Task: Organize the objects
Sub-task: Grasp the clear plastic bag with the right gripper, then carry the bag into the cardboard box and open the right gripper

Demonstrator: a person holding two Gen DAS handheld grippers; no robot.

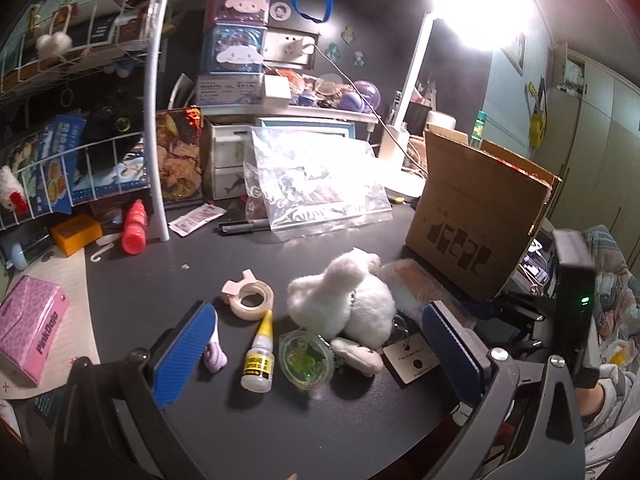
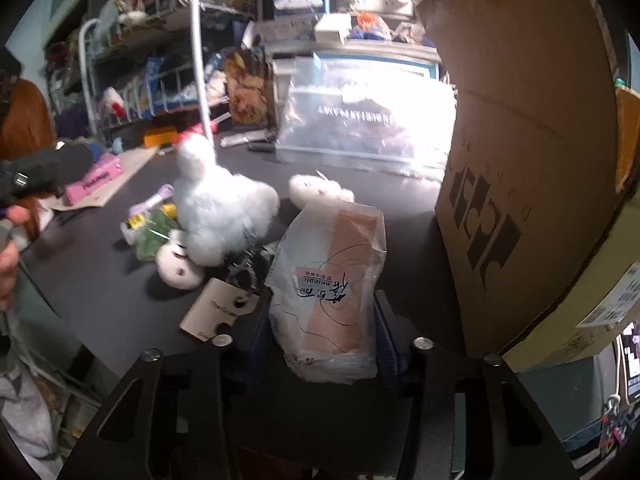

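In the left wrist view, the left hand-held gripper (image 1: 316, 354) hovers released over the dark surface (image 1: 208, 420), with the glue bottle (image 1: 259, 356) and white plush toy (image 1: 346, 300) between its fingers, toward twelve o'clock. In the right wrist view, the right hand-held gripper (image 2: 320, 332) is clenched on a plastic-wrapped packet (image 2: 332, 296) lying on the surface, the cardboard box (image 2: 532, 152) at two o'clock.

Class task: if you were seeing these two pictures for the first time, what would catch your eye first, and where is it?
First the glaring desk lamp at the upper right of the left wrist view, washing out the clear plastic bag below it. Then the fluffy white plush toy in the middle of the dark desk, beside the tall cardboard box. In the right wrist view, the right gripper closes on a plastic-wrapped packet.
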